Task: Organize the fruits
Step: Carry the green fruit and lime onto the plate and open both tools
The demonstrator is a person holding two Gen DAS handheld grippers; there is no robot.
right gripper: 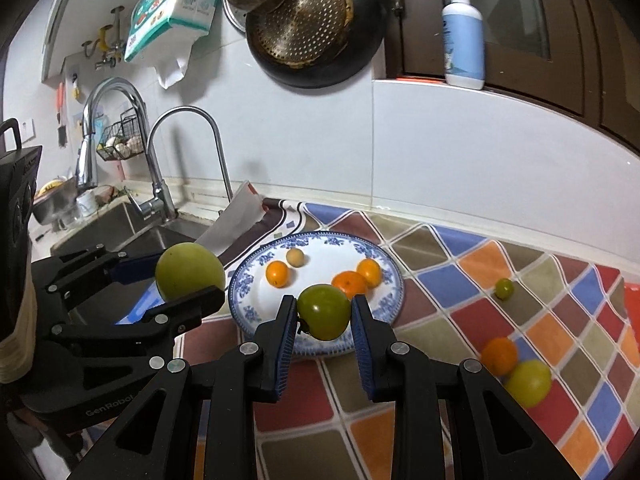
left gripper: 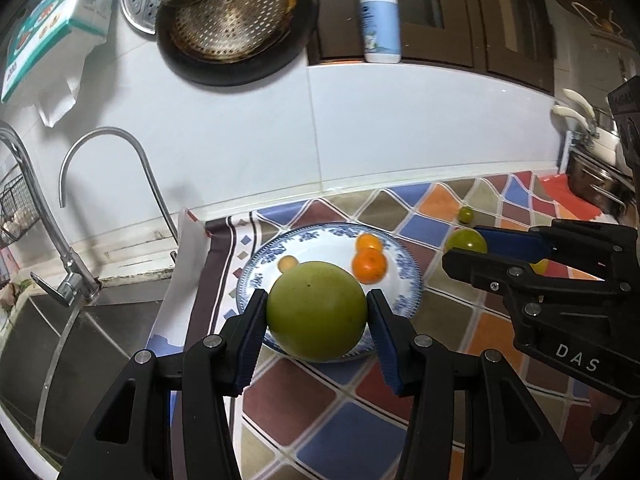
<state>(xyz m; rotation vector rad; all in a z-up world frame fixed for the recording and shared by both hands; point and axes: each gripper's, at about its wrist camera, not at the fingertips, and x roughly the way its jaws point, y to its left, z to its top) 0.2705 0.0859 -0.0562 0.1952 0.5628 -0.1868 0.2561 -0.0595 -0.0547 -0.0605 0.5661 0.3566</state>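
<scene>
My left gripper (left gripper: 317, 312) is shut on a large green fruit (left gripper: 317, 311) and holds it above the near rim of a blue-and-white plate (left gripper: 408, 280). The plate holds small orange fruits (left gripper: 369, 265) and a small tan fruit (left gripper: 287, 263). My right gripper (right gripper: 324, 312) is shut on a smaller green fruit (right gripper: 324, 311) above the plate's near rim (right gripper: 248, 284). In the right wrist view the left gripper (right gripper: 188, 280) with its large green fruit (right gripper: 188, 270) is left of the plate. The right gripper (left gripper: 468, 248) shows at right in the left wrist view.
On the patterned cloth right of the plate lie a small green fruit (right gripper: 504, 289), an orange fruit (right gripper: 499, 356) and a yellow-green fruit (right gripper: 529, 383). A sink (right gripper: 132, 228) with taps (right gripper: 160, 196) is at left. A pan (right gripper: 316, 28) hangs on the wall; a soap bottle (right gripper: 464, 36) stands on the ledge.
</scene>
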